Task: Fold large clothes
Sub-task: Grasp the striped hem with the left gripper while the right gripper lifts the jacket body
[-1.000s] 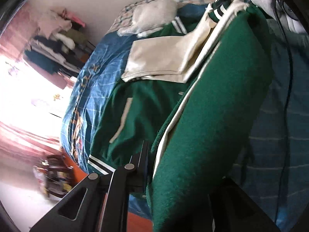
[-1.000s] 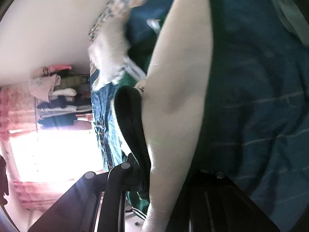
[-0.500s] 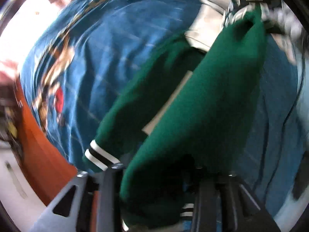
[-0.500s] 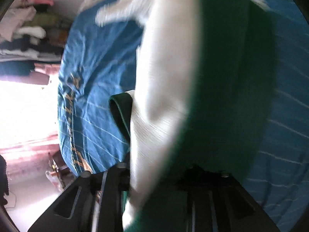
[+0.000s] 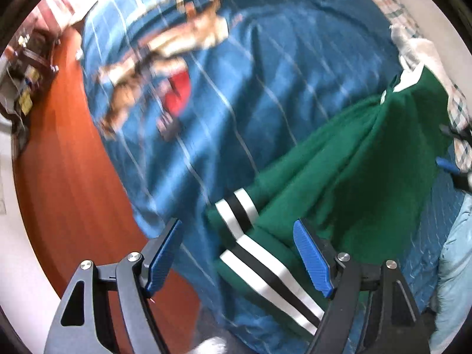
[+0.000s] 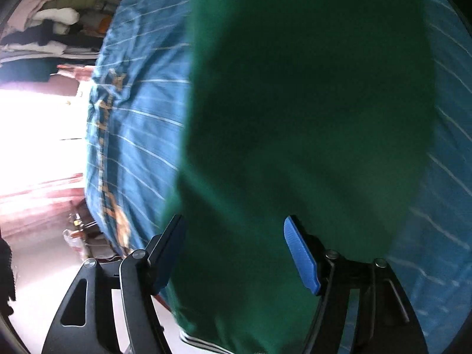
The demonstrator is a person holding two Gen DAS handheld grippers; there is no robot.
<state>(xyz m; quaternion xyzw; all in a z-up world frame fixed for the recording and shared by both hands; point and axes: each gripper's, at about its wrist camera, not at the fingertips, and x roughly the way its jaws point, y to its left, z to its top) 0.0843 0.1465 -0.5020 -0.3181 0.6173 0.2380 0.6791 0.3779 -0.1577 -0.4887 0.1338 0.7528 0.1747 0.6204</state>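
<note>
Blue striped bedspread (image 5: 265, 94) carries a green jacket (image 5: 339, 177), its long axis running from the striped hem near the bed's foot edge toward the collar by the plaid pillow (image 5: 460, 118). Left gripper (image 5: 239, 253) and right gripper (image 6: 236, 253) hover with jaws spread apart, gripping nothing.

Both the left gripper (image 5: 239, 253) and right gripper (image 6: 236, 250) have black linkage frames, silver screws, and ribbed blue pads.

A home bedroom: a bed under a blue bedspread (image 5: 280, 73), clothes rack (image 6: 44, 29) beside it.
</note>
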